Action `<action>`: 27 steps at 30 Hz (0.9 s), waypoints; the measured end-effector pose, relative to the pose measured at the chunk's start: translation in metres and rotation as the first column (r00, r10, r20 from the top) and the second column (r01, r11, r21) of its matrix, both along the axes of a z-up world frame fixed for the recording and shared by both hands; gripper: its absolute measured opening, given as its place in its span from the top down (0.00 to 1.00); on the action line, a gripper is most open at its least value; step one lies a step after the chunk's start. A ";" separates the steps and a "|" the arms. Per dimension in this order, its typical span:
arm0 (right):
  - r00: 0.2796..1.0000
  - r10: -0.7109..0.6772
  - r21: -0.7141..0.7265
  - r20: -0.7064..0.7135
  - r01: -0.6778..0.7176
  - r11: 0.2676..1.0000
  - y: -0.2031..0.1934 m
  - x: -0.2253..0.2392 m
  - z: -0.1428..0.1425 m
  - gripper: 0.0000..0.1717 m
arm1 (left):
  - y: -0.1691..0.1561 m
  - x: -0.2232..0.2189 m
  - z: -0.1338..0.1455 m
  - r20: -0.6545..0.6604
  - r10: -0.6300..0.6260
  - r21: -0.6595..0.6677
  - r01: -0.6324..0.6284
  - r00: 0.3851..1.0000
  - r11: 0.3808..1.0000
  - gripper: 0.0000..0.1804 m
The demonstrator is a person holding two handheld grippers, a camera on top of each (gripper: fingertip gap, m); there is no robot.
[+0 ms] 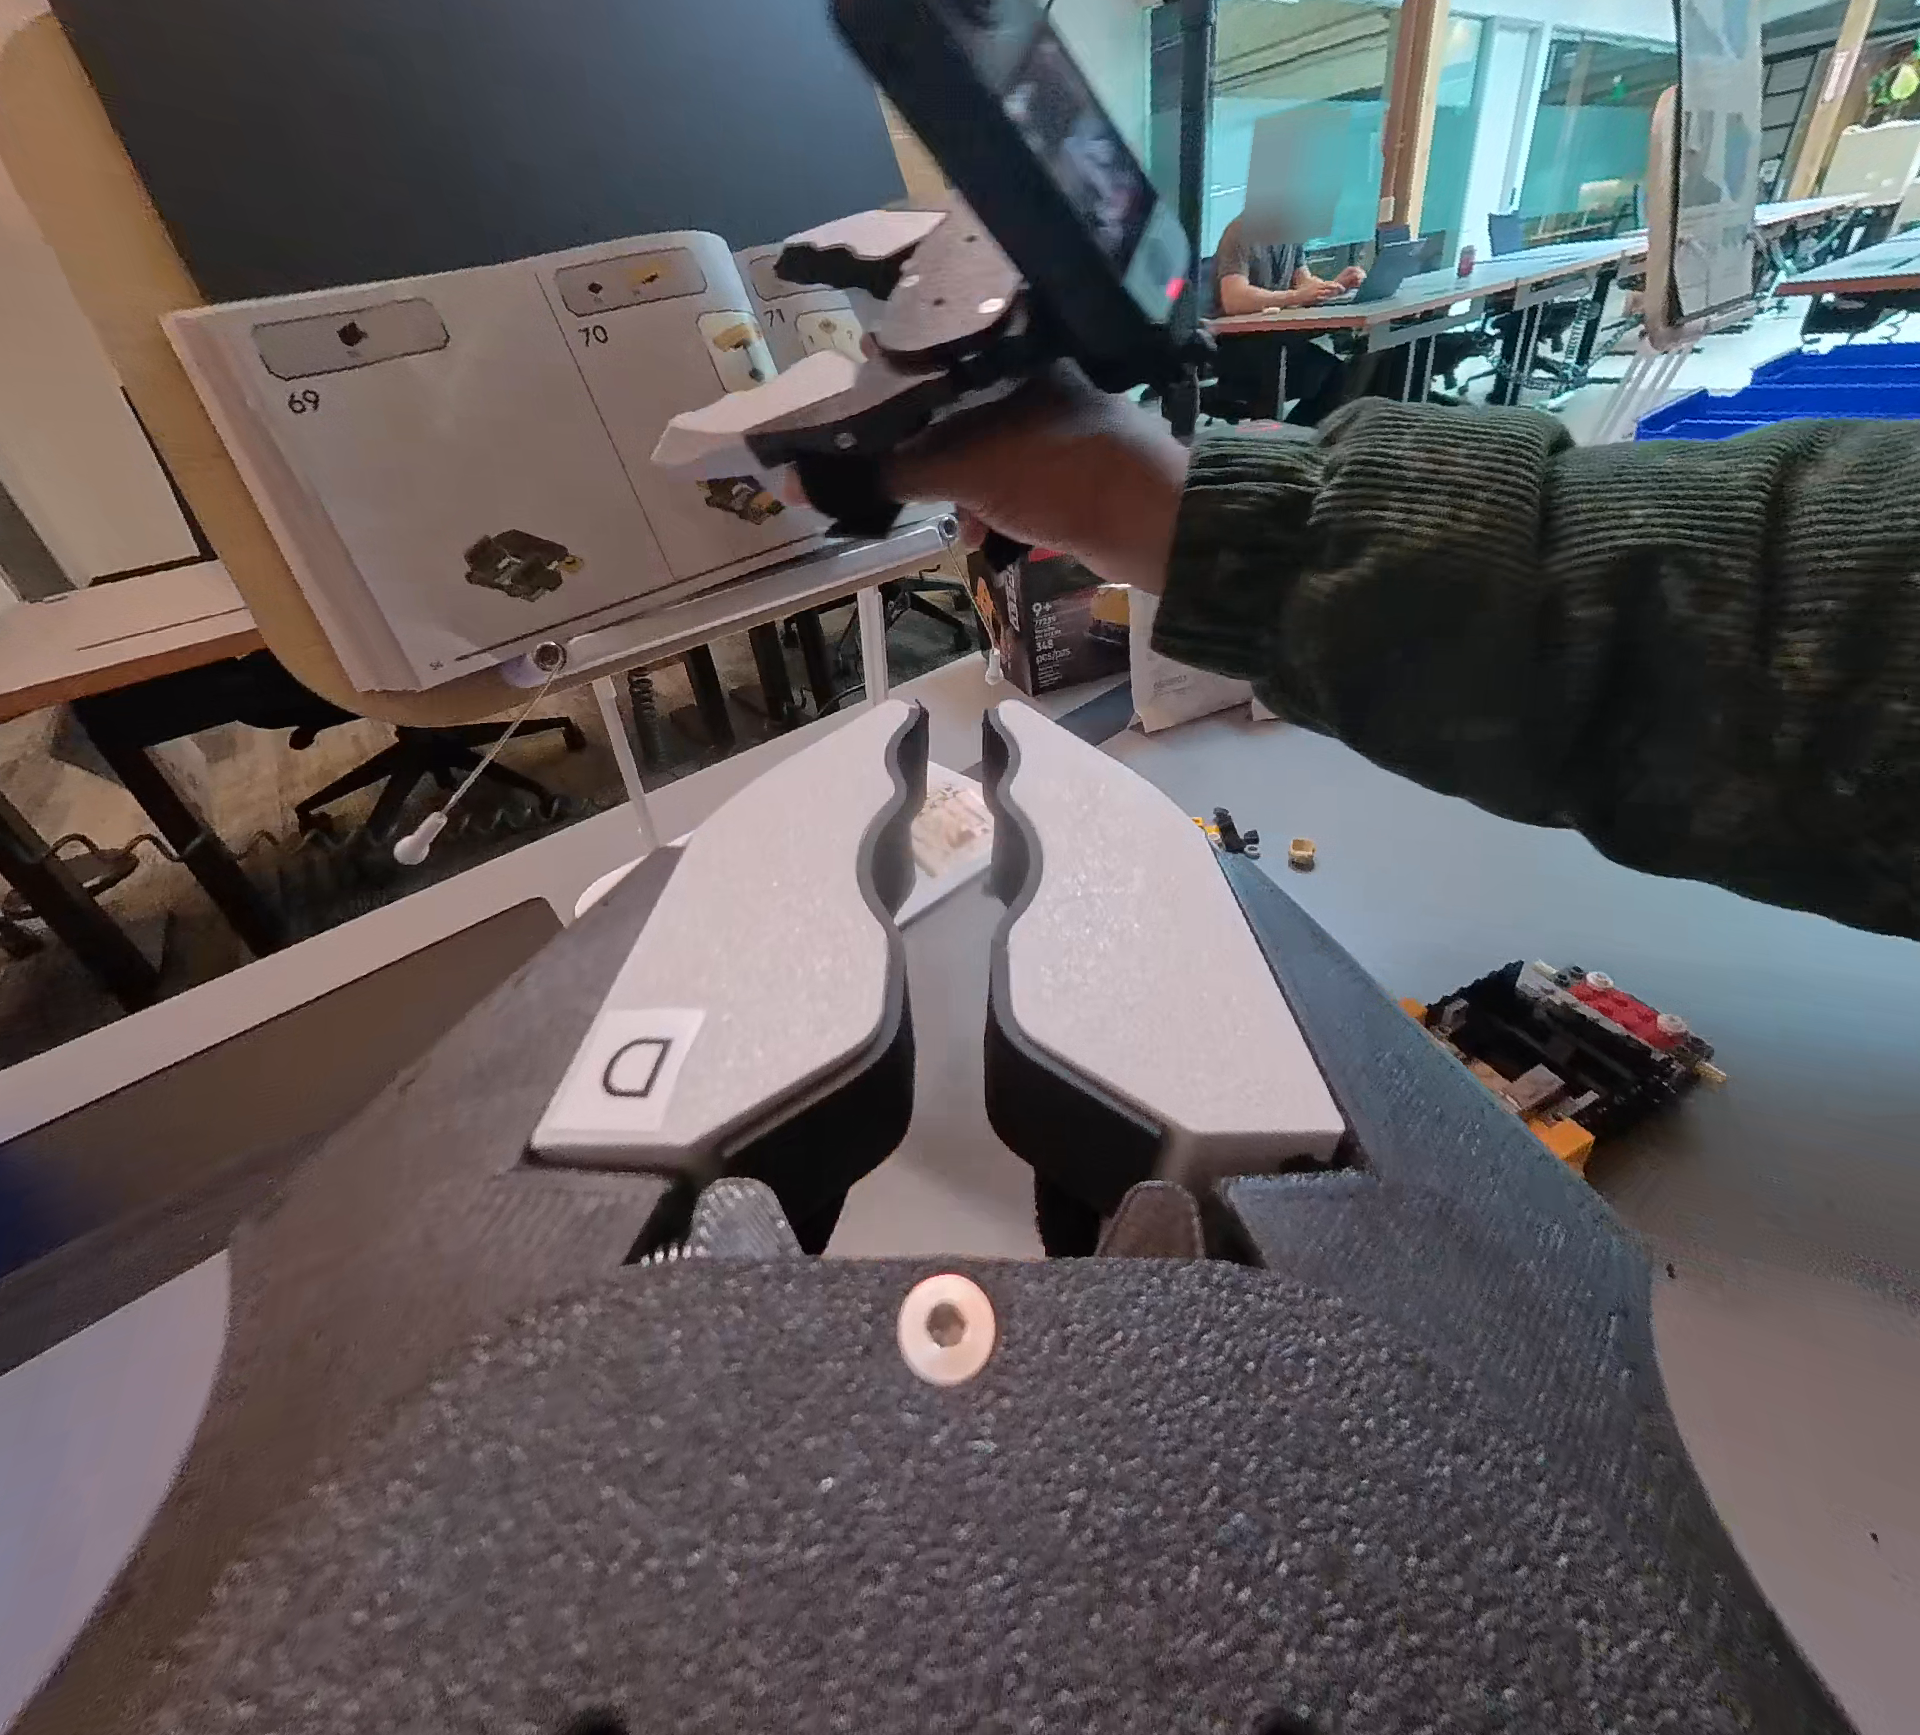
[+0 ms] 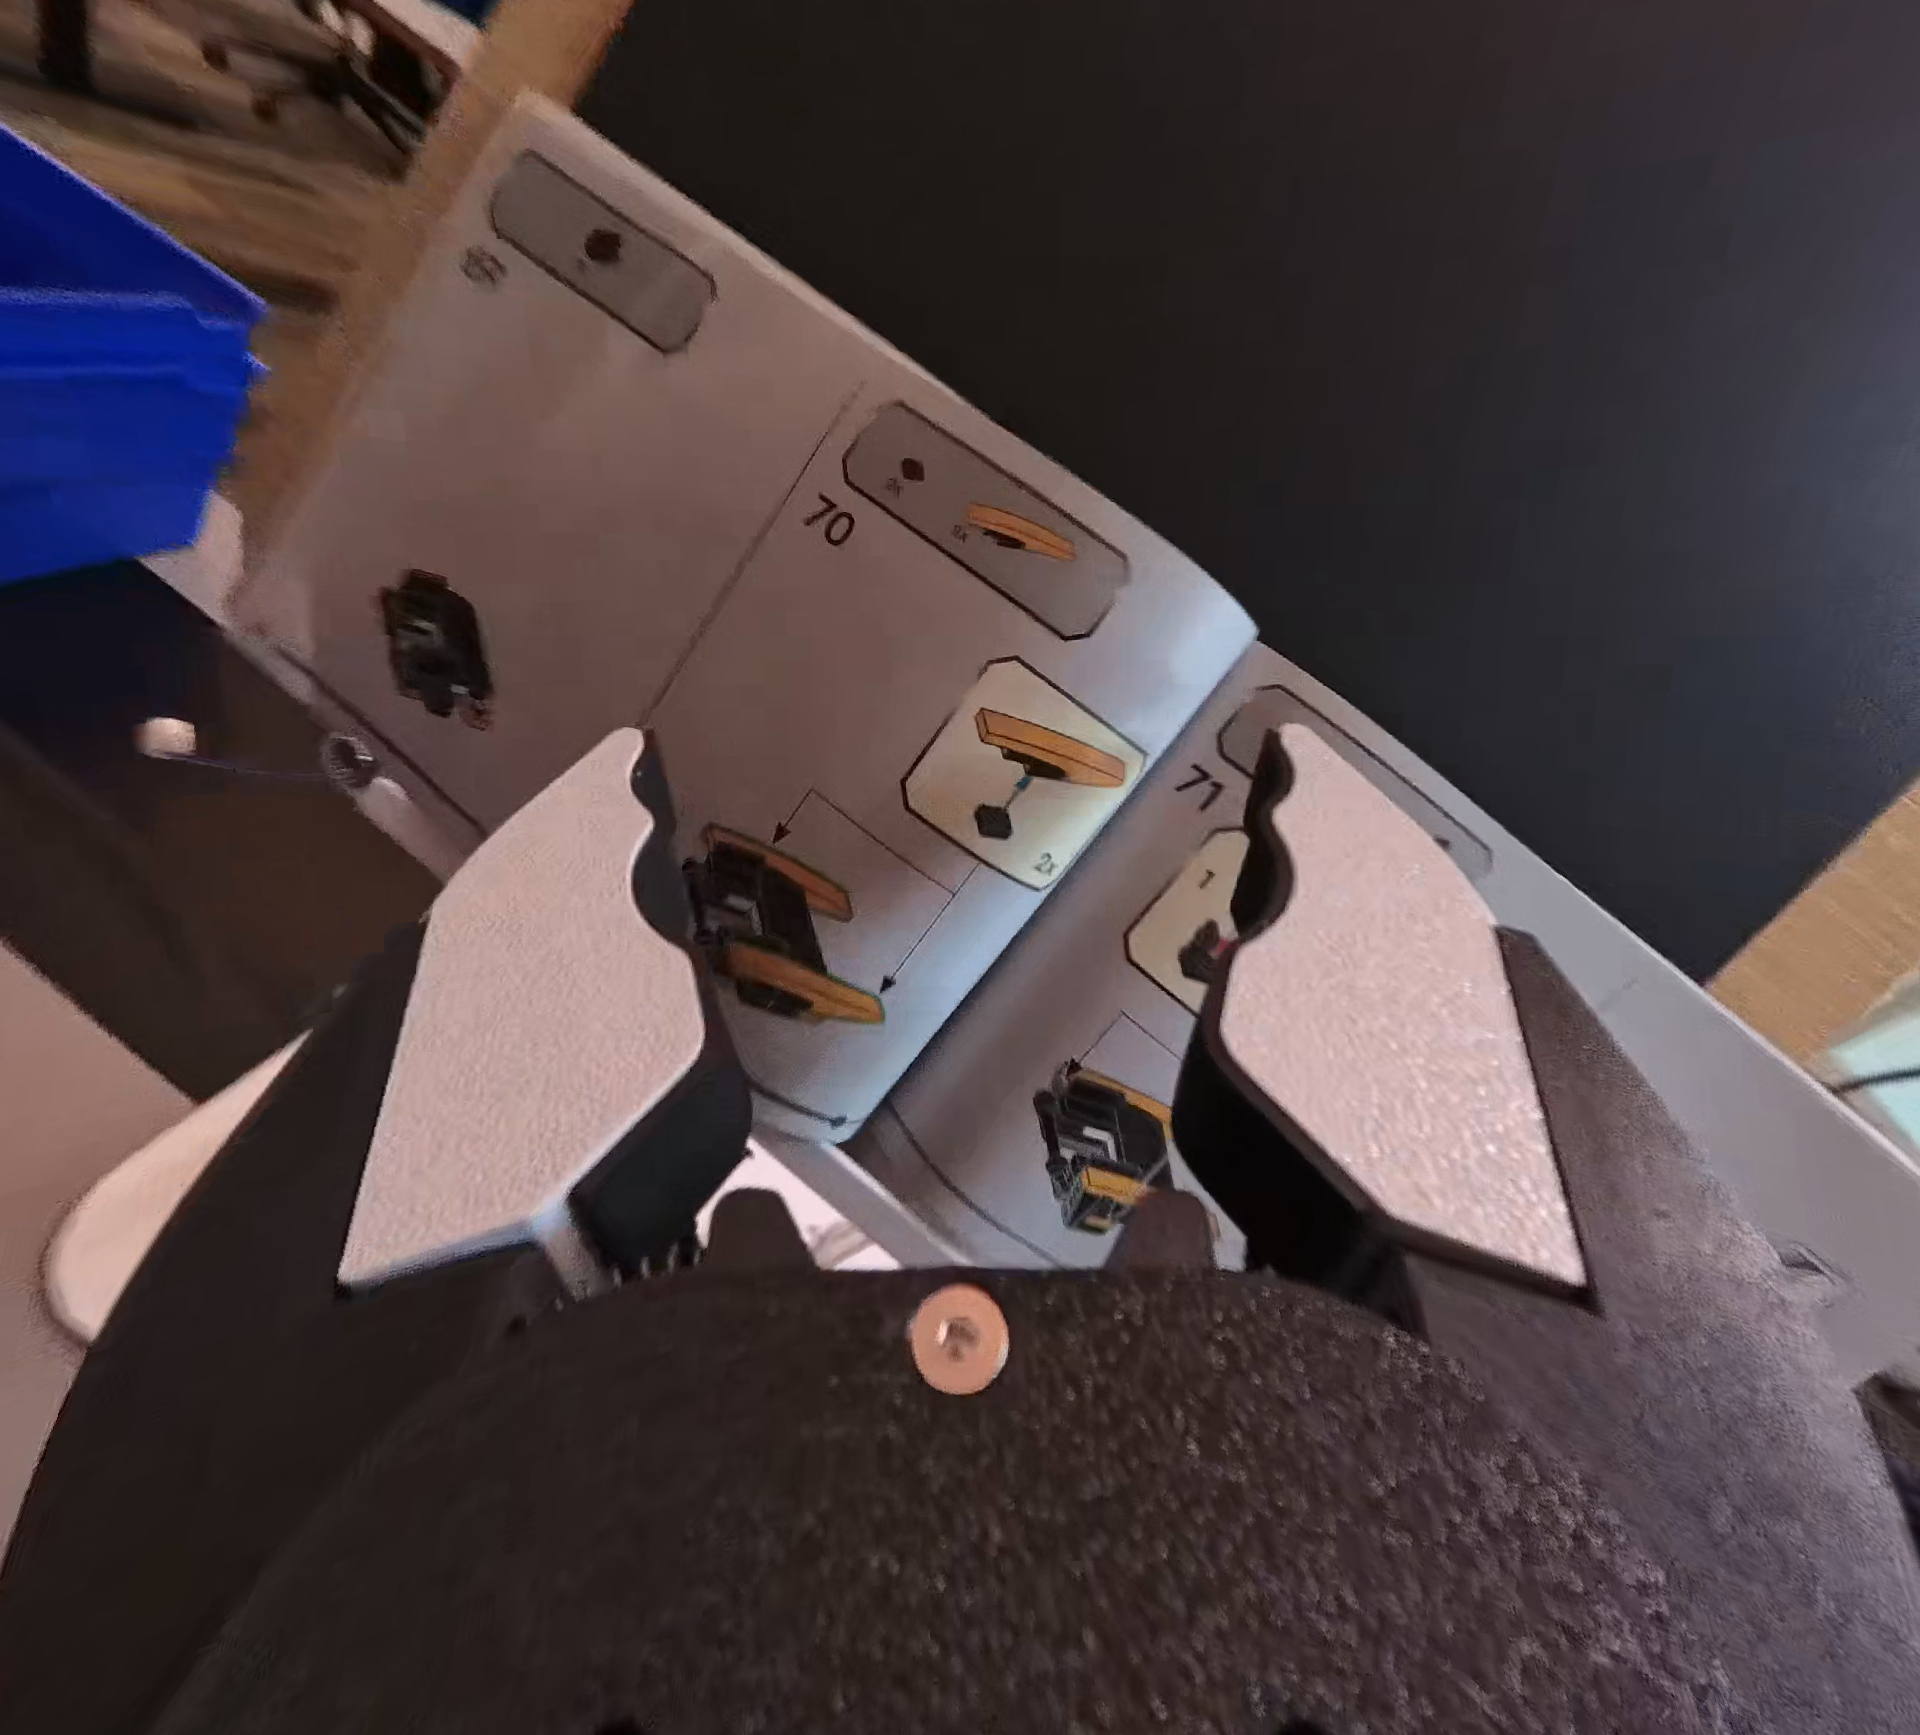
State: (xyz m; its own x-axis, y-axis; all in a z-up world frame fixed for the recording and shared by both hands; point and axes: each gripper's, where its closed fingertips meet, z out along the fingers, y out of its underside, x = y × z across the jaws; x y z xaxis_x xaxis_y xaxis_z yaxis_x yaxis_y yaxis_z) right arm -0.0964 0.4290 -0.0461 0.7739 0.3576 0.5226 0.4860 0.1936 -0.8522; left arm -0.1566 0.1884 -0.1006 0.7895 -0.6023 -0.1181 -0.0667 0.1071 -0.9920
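Observation:
My left gripper [image 1: 954,724] hovers low over the grey table [image 1: 1455,854]. Its jaws are drawn in to a narrow slit and nothing shows between them. A small white card [image 1: 951,828] lies on the table beyond the slit. My right gripper [image 1: 727,355] is held up by a hand in a dark green sleeve [image 1: 1558,646], in front of an open instruction booklet [image 1: 468,438] on a stand. In the right wrist view, the right gripper [image 2: 954,781] is wide open and empty, facing the booklet's pages [image 2: 831,698] without touching them.
A partly built black, red and orange brick model [image 1: 1558,1041] lies on the table to the right. Small loose pieces [image 1: 1236,838] lie nearby. A dark box [image 1: 1060,636] and a white bag [image 1: 1184,677] stand behind. Blue bins [image 1: 1818,397] are at far right. A person sits at a distant desk [image 1: 1268,283]. The grippers' ends are close to 25 centimeters from one another.

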 end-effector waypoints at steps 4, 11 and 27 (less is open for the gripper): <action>0.986 -0.127 0.079 0.106 0.118 0.990 0.022 0.012 -0.003 0.67 | -0.002 -0.003 -0.004 -0.018 0.011 -0.001 -0.011 1.000 1.000 0.95; 0.992 0.077 0.041 -0.099 -0.074 0.996 0.006 0.035 0.006 0.87 | 0.012 0.000 0.014 -0.008 0.011 0.006 -0.011 1.000 1.000 0.94; 0.869 0.342 -0.033 -0.357 -0.378 0.925 -0.001 0.056 -0.001 0.91 | 0.222 0.040 0.052 0.394 0.065 -0.319 0.070 0.917 0.945 0.71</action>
